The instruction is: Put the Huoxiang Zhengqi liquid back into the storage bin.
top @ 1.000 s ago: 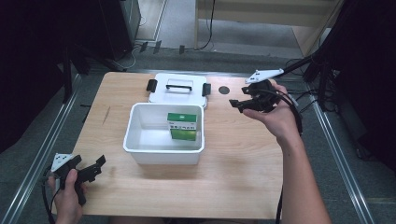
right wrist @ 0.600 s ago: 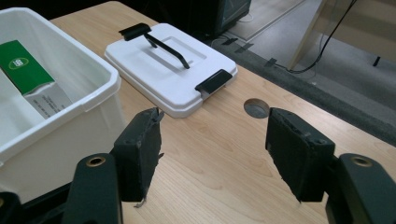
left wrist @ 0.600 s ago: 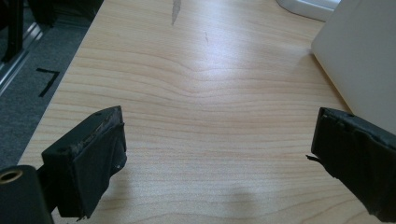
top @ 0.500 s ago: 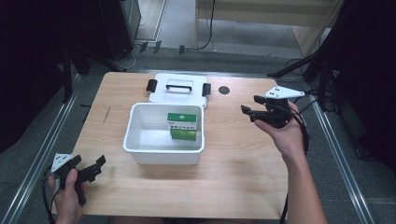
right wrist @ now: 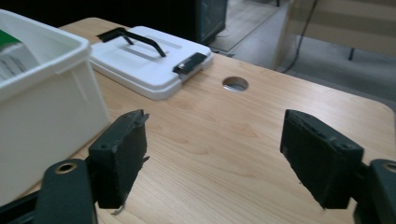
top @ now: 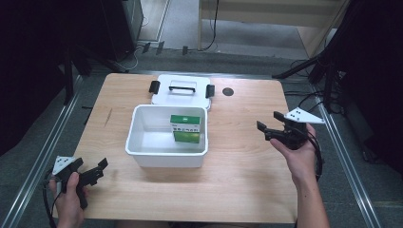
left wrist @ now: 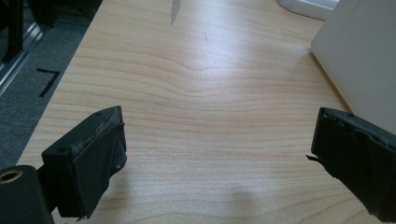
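The right gripper is held above the right part of the table, near the right edge. Its jaws have just been opening; they are spread apart and nothing is between them. Bare wood lies between it and the bin to its left, so open room is found there. In the right gripper view, the lid is seen farther off, lying flat behind the bin, with a round hole in the table beside it. A green box stands inside the bin, by its right wall. The left gripper is held at the near left corner, also released and empty. The bin wall is seen to its right, apart from it.
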